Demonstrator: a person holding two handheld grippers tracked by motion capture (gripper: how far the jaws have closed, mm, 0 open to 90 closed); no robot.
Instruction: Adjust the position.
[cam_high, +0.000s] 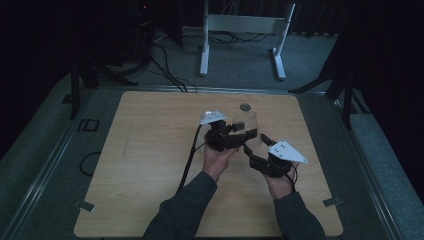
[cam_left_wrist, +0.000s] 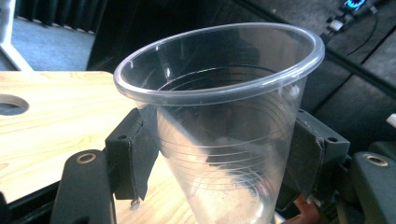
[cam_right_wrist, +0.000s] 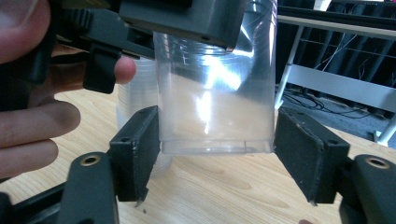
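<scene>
Pads of left gripper pressed on both sides of clear plastic cup, mid-wall, below the rim; cup held upright above the wooden table. Right gripper has jaws apart around the cup's base: left pad at the wall, contact uncertain; right pad clearly off. A second stack of cups seems to stand behind, blurred. Judgement: cup very light, thin-walled, flexible, slippery; a hard squeeze would buckle it. Best hold is low on the wall near the stiffer base, or just under the rolled rim, with gentle pressure.
</scene>
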